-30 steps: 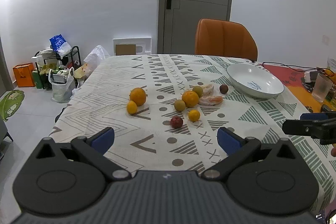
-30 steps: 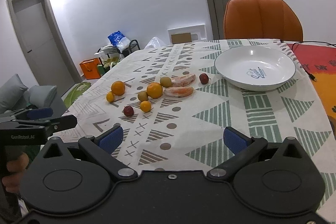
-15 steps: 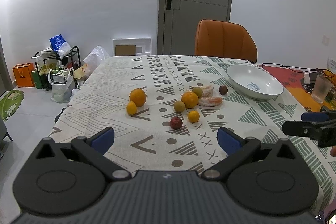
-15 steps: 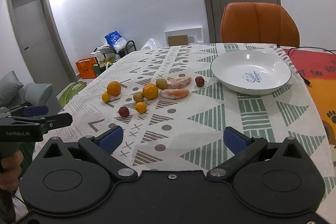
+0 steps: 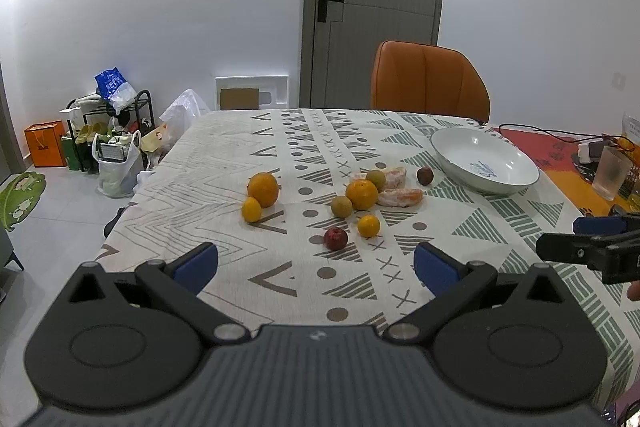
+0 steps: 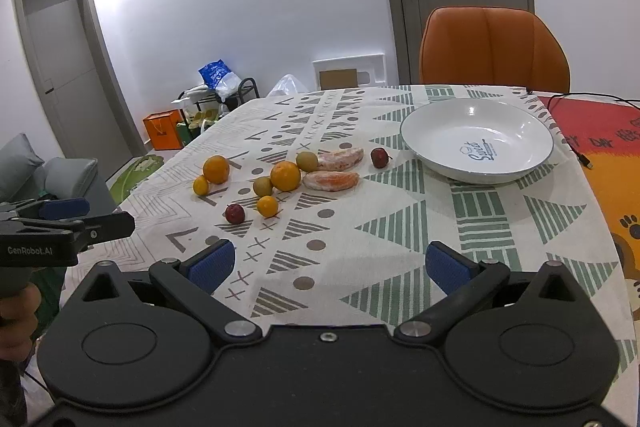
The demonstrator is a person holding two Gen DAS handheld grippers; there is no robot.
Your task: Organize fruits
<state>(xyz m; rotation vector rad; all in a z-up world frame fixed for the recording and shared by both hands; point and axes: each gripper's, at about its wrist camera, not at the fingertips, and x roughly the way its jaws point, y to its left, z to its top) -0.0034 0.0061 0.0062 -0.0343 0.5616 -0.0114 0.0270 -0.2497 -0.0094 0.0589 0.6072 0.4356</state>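
In the left wrist view, the left gripper (image 5: 316, 265) is seen with its blue pads spread wide and nothing between them; the red fruit (image 5: 335, 238) lies just ahead, a little right of the midline, with the other fruits scattered beyond it and the white bowl (image 5: 486, 183) well off to the right, unfilled. In the right wrist view, the right gripper (image 6: 329, 263) is likewise spread and unloaded; the bowl is found ahead and right, the peeled segments (image 6: 331, 181) lying crosswise ahead and the red fruit off to the left. The left gripper is judged nearer the red fruit, the right nearer the bowl.
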